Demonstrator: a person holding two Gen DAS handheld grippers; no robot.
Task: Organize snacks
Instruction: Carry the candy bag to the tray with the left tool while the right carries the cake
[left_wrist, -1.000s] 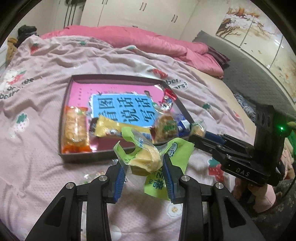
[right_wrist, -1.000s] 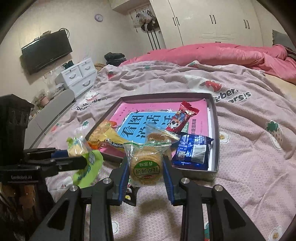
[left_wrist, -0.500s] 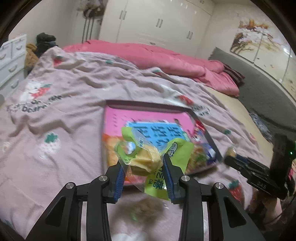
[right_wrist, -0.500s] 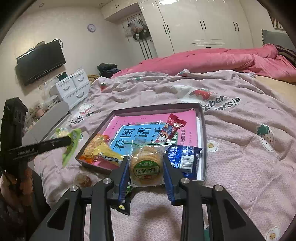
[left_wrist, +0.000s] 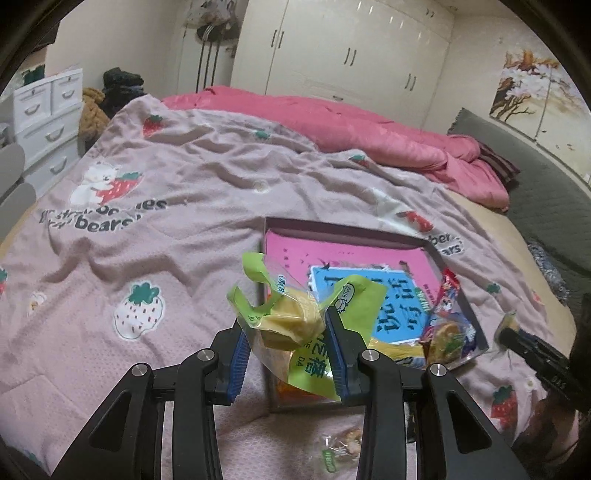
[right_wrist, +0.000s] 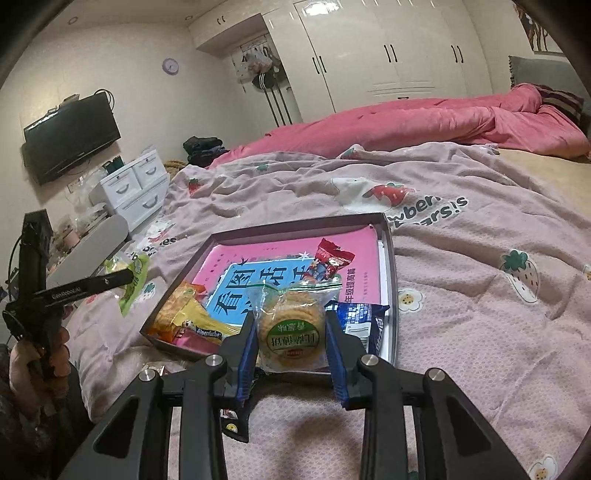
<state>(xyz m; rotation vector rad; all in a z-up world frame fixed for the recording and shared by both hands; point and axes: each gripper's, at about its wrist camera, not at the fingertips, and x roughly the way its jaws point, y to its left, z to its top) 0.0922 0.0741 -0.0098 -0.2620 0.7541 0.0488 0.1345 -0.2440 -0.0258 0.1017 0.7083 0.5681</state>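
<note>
Snacks in transit: left gripper (left_wrist: 286, 338) clamps a green cake pack (left_wrist: 291, 325); right gripper (right_wrist: 291, 338) clamps a round biscuit pack (right_wrist: 291, 328). Both hang near the tray (right_wrist: 391, 273) on the bed (right_wrist: 480, 295), where more packs lie on a book (right_wrist: 295, 277). Judged step: carrying; next, lower each into bare tray space and release.

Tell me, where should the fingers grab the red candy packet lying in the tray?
Grip the red candy packet across its narrow middle, coming from above. It lies flat on the pink book in the tray, long and slim, its crimped ends thin and floppy, so the plump middle probably gives the firmest hold.
</note>
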